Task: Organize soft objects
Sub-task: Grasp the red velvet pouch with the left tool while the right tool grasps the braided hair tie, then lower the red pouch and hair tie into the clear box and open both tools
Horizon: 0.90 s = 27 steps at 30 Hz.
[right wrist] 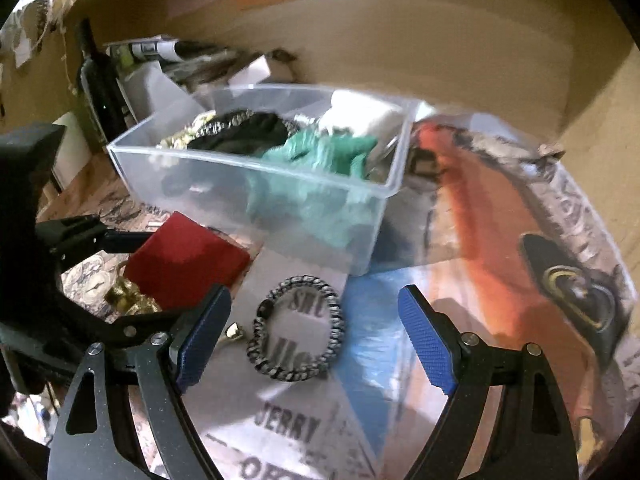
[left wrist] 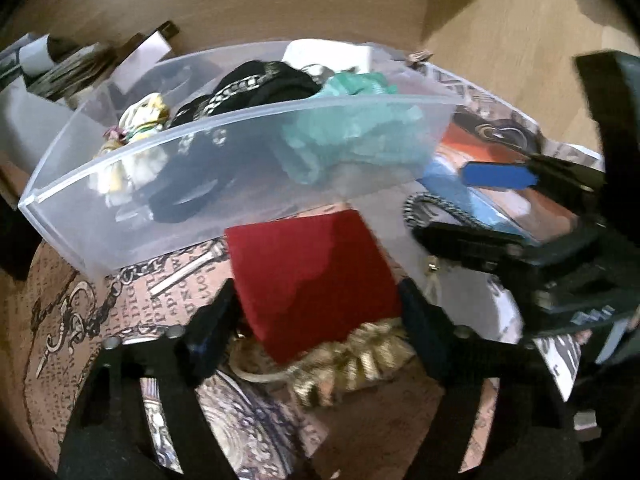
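A clear plastic bin (left wrist: 240,196) (right wrist: 280,196) stands on a printed cloth and holds a teal scrunchie (left wrist: 352,136) (right wrist: 316,156), black fabric items (left wrist: 260,84) (right wrist: 244,132) and a pale yellow piece (left wrist: 144,112). My left gripper (left wrist: 316,320) has its fingers on both sides of a red cloth pouch (left wrist: 312,276) (right wrist: 180,260), touching it, with a gold scrunchie (left wrist: 352,364) (right wrist: 128,300) under it. My right gripper (right wrist: 316,348) is open around a black-and-white hair tie (right wrist: 298,326) (left wrist: 420,204) lying on the cloth, not touching it.
A dark bottle (right wrist: 98,80), boxes and papers (right wrist: 172,60) stand behind the bin at the back left. A wooden wall (right wrist: 440,40) runs behind. A small gold bead (right wrist: 235,332) lies left of the hair tie. The printed cloth (right wrist: 500,240) extends right.
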Motion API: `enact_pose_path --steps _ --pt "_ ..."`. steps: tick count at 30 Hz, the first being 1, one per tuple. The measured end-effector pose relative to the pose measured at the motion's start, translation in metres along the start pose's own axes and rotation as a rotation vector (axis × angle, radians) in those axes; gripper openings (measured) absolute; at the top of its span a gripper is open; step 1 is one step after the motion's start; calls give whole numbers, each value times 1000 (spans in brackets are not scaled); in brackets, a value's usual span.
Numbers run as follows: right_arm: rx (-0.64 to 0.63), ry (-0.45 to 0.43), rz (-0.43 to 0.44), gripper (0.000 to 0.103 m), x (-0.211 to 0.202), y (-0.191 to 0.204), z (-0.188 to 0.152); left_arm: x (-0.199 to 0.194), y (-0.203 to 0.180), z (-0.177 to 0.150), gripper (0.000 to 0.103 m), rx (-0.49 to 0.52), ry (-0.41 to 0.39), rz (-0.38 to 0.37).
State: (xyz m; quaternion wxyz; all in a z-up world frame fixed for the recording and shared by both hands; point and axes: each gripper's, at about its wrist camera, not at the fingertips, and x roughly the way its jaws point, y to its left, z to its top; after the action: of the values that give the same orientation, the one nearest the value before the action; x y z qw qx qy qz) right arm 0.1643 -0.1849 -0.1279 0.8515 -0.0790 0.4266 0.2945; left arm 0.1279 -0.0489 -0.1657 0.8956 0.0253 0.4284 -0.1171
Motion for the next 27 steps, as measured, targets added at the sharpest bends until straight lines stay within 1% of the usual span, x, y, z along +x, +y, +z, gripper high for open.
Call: enact_pose_path --steps 3,5,7,8,10,12,13,14,15,17,18,20,27 --pt "7 34 10 83 7 -1 -1 -5 -1 -4 60 15 -14 -15" --pt "-2 52 17 82 10 1 -2 -7 1 -6 57 9 -17 -23" --pt "-10 63 20 79 13 2 -2 -11 4 -8 52 -3 -19 -30" --pt "-14 63 16 73 13 3 -2 -13 5 -9 50 -8 -20 -30" --pt "-24 61 2 60 13 4 -3 -16 7 -11 41 -14 -21 -30" --pt "-23 56 4 49 11 2 -2 -20 9 -13 39 -23 -23 -22" --pt "-19 52 -2 40 10 1 -2 -22 11 -15 37 -26 -25 -21" --pt "-15 49 -2 36 10 0 -2 -24 12 -16 36 -31 -27 -18" --pt "-12 47 -2 34 10 -1 -2 -26 14 -17 34 -34 -29 -16" --pt "-9 42 -6 25 7 -3 -3 -31 15 -19 27 -41 -36 -17" --pt "-8 39 -7 23 6 -3 -3 -34 16 -19 26 -45 -42 -18" --pt "-7 30 -11 15 3 -3 -5 -41 16 -19 25 -52 -60 -14" --pt "4 -42 -8 15 -19 0 -6 -74 17 -16 25 -67 -138 -3"
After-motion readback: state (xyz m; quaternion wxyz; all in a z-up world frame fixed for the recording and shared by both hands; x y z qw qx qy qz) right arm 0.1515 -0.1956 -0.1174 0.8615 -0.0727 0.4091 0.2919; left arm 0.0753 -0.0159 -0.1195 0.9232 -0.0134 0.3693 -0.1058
